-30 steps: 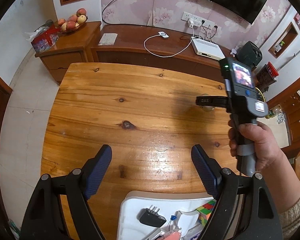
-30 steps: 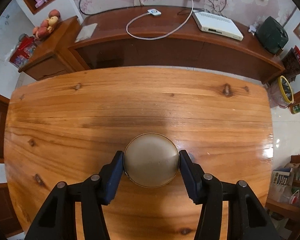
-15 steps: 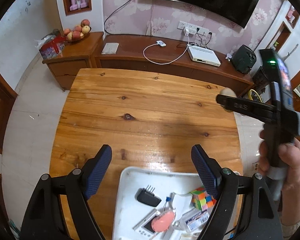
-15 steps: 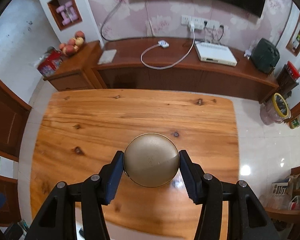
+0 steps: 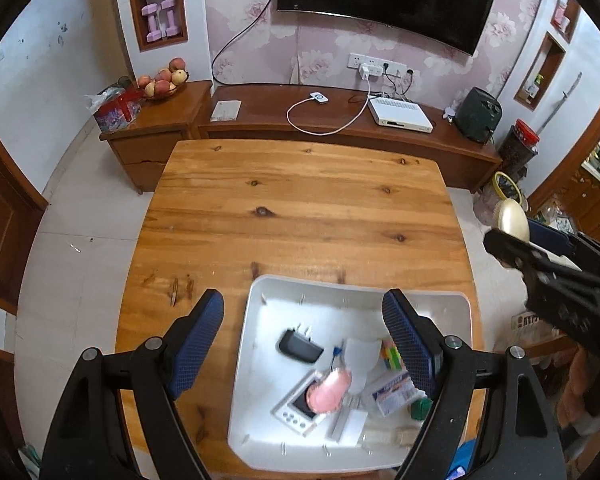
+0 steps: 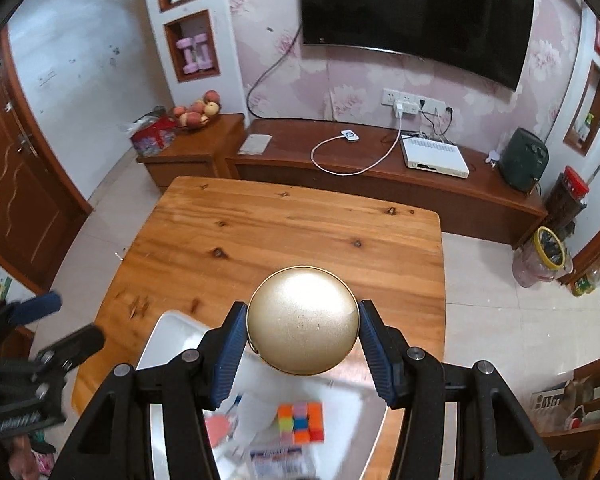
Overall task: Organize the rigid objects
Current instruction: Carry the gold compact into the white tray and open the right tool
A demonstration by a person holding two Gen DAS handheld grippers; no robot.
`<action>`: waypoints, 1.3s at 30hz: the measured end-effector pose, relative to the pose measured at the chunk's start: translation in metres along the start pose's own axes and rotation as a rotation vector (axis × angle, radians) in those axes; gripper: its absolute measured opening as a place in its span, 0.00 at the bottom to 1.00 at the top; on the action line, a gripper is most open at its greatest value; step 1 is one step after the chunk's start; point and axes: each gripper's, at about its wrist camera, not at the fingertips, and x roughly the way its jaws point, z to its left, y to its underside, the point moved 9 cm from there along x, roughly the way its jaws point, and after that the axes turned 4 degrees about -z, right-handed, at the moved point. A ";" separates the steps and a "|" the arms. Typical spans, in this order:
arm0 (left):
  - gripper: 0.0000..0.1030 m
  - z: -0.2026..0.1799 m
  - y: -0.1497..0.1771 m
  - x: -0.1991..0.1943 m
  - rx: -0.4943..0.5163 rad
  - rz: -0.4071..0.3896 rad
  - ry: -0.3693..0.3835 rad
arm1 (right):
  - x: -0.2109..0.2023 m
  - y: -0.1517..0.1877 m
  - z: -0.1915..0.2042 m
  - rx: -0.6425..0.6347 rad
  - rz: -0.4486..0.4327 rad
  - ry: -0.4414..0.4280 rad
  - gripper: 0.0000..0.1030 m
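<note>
The round gold case (image 6: 303, 321) sits clamped between the two blue pads of the right gripper (image 6: 302, 354), up in the air above the near end of the wooden table (image 6: 284, 232) and over the far rim of the white tray (image 6: 168, 330). From the left wrist view the same case (image 5: 512, 219) shows edge-on at the right, beyond the table's right edge, pinched in the right gripper (image 5: 528, 240). No writing can be read on the case; the print on the white-and-blue packet (image 5: 392, 390) in the tray is too blurred to make out.

The left gripper (image 5: 302, 344) stands wide apart with nothing between its pads, hanging over the tray's left part and the table beside it.

Inside the tray (image 5: 260, 300) lie a black plug adapter (image 5: 299, 346), a Rubik's cube (image 6: 301, 422), a pink oval piece (image 5: 328, 388) resting on a small white device with a screen (image 5: 298, 410), and a small green object (image 5: 420, 408), among other bits.

A second ago the gold case hung just over the table's middle and only the tray's far edge showed under the left gripper. Both cameras now sit higher and further back, so the whole table, the television (image 6: 416, 16) and most of the tray are in view; both jaw widths are unchanged.
</note>
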 end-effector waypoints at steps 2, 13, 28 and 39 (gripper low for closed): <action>0.81 -0.001 0.011 -0.004 0.009 0.006 -0.009 | -0.011 0.013 0.005 -0.012 -0.004 -0.003 0.54; 0.81 -0.006 0.059 -0.022 0.012 0.018 -0.028 | -0.034 0.086 0.035 -0.094 0.039 -0.019 0.54; 0.81 0.010 0.085 -0.020 0.021 0.069 -0.030 | -0.017 0.138 0.053 -0.041 0.152 -0.068 0.68; 0.81 0.006 0.074 -0.037 0.089 0.044 0.018 | -0.046 0.117 0.053 0.095 0.093 0.014 0.68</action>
